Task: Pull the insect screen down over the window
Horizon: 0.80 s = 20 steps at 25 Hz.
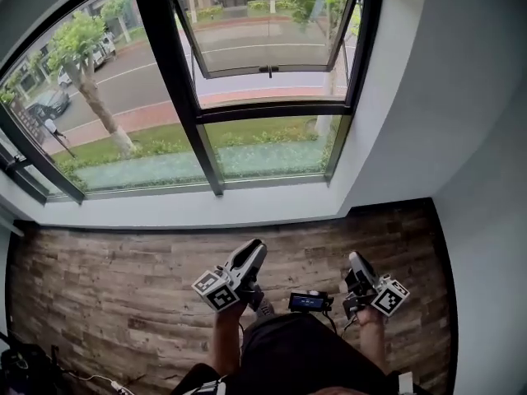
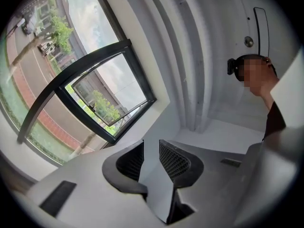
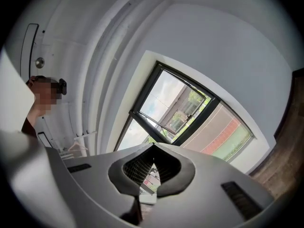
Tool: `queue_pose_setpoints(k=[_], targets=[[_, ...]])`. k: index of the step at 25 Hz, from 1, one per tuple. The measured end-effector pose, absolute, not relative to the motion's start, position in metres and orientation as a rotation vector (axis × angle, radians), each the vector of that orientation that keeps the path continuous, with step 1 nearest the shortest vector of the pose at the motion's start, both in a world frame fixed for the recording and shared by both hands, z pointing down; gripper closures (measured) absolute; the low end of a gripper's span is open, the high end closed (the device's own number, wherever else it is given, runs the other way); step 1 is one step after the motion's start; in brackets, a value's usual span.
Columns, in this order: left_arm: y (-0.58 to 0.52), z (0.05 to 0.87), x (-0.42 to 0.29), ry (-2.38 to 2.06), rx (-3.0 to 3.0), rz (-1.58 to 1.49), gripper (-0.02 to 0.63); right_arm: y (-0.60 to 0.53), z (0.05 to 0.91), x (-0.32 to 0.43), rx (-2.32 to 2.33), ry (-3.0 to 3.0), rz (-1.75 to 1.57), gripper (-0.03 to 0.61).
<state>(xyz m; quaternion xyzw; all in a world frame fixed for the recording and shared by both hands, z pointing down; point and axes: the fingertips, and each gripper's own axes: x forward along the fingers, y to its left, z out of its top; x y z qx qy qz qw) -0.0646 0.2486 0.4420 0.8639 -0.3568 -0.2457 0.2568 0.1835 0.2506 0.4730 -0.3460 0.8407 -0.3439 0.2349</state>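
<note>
Beyond the brown plank floor (image 1: 123,278), the black-framed window (image 1: 272,111) sits in the white wall (image 1: 461,97), with its upper hinged sash (image 1: 268,70) tilted open outward. The panes show street, lawn and trees uncovered, and the insect screen cannot be made out in any view. Low in the head view, the left gripper (image 1: 255,248) points toward the window, its jaws apart with nothing between them. Beside it, the right gripper (image 1: 356,259) has its jaws together at the tips, holding nothing.
</note>
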Motion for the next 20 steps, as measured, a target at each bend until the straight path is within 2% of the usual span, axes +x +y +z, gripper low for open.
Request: queue_pose_setpoints(k=[13,20], targets=[[0.167,0.448,-0.174,-1.051,2.346,-0.692,0.520,0.159,0.501,0.085,-0.964,2.350,-1.019,0.575],[0.126,0.461,-0.187,-1.184,2.381,-0.476,0.520,0.093,0.510,0.047,-0.863,2.424,-1.031,0.575]])
